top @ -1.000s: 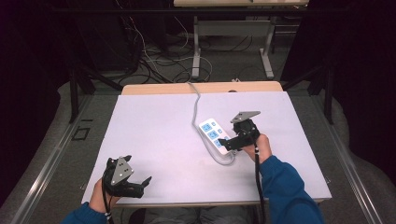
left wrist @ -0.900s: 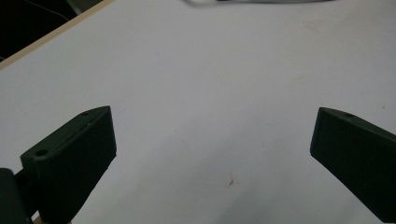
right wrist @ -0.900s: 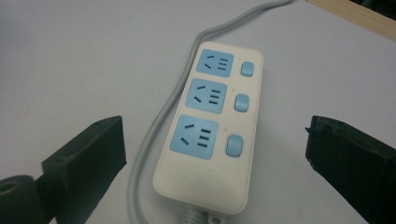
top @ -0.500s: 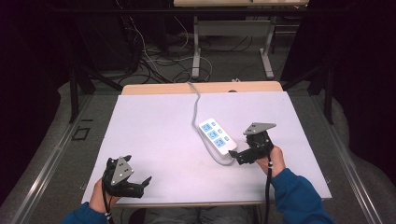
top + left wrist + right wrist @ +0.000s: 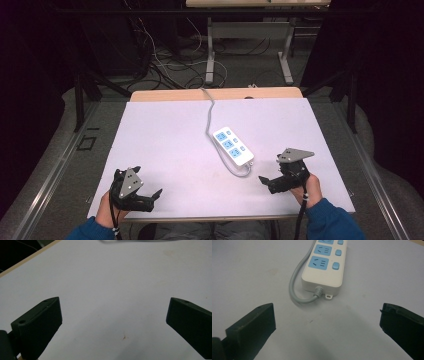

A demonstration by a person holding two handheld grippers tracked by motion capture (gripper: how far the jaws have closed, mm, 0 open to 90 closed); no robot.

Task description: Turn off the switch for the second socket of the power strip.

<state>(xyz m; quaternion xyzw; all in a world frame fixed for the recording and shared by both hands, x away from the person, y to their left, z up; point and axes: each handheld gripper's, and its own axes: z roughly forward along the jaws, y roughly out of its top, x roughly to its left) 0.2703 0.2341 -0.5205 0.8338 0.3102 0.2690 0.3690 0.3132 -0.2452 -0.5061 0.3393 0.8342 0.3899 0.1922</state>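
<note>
White desk [image 5: 165,150] carries a white plastic power strip with blue sockets [image 5: 233,146] mid-surface. My left tongs [image 5: 150,196] and right tongs [image 5: 266,181] are both spread, empty. I could snag its grey cable [image 5: 298,287].

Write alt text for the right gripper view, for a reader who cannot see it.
A white power strip with blue sockets and switches lies on a pale table, its grey cord looping out from the near end. Just short of it, the right gripper stands wide open and empty, its two black jaws rising from the bottom corners.
</note>
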